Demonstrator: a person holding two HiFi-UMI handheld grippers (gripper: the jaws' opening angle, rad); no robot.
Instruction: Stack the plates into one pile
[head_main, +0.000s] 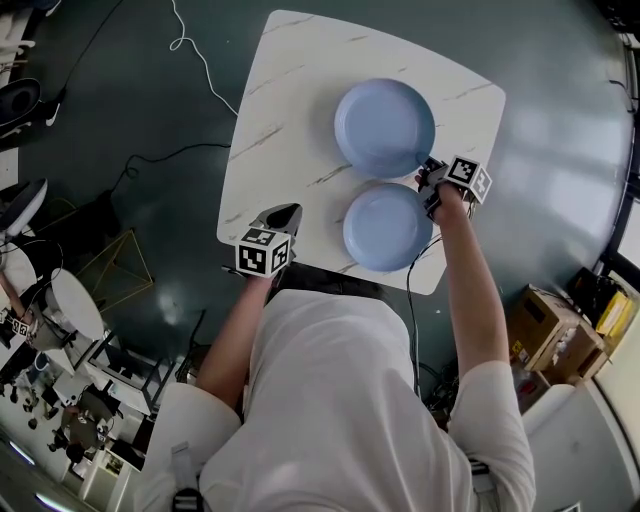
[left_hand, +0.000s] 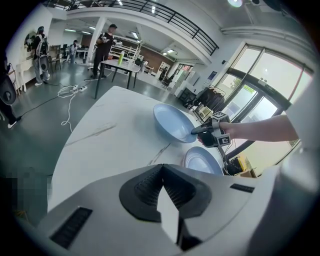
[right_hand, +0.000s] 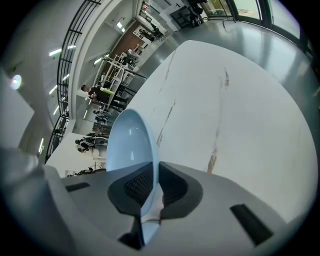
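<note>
At the table's right side, our right gripper (head_main: 428, 172) is clamped on the rim of the far blue plate (head_main: 385, 127), which lies on the marble table (head_main: 290, 100). Our left gripper (head_main: 284, 214) is clenched on nothing over the table's near edge. The near blue plate (head_main: 387, 228) sits just beside the far one.

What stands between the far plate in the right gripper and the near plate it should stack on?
Nothing visible. The right gripper grips the far plate by its near rim; the near plate lies beside it, top bare. The left gripper, shut and empty, sits at the table edge to the left, clear of that path.
</note>
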